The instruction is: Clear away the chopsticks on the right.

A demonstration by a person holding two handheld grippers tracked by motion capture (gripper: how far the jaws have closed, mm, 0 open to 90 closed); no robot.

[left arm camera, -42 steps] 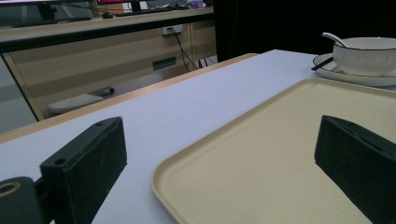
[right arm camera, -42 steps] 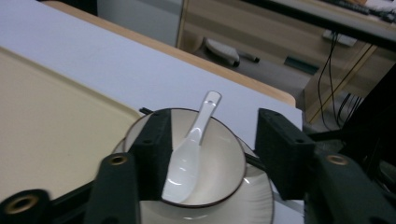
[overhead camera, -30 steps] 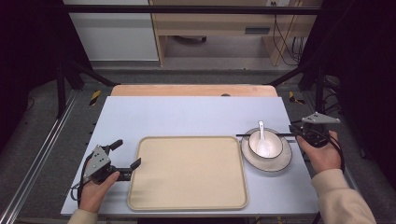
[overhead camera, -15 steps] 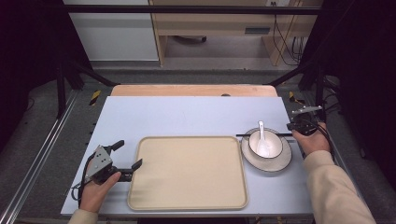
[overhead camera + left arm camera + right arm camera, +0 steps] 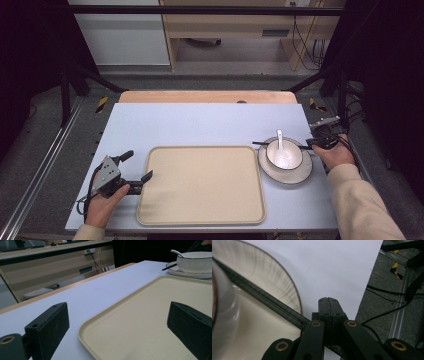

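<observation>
Chopsticks [image 5: 280, 144] thin, black (ridged ends).

The tray [image 5: 200, 185] lay in the middle of the bench [image 5: 200, 122]. Right of it sat a plate [image 5: 285, 172] with a bowl [image 5: 284, 155], spoon [image 5: 280, 140] inside, chopsticks [image 5: 265, 144] across the plate

Surface [image 5: 210, 120]: pale blue-grey, matte. A wooden strip [image 5: 200, 96] runs along its far edge. Grey floor [image 5: 220, 80] lies beyond. A white cabinet [image 5: 120, 40] stands at far left, with a light wooden desk [image 5: 235, 25] beside it to the right. Black cables [image 5: 305, 40] hang by the desk's right end. Yellow-black tape marks [image 5: 101, 104] lie on the floor near the surface's far corners. A metal rail [image 5: 40, 165] runs along the floor at the left. A black frame bar [image 5: 200, 10] crosses the top.
</observation>
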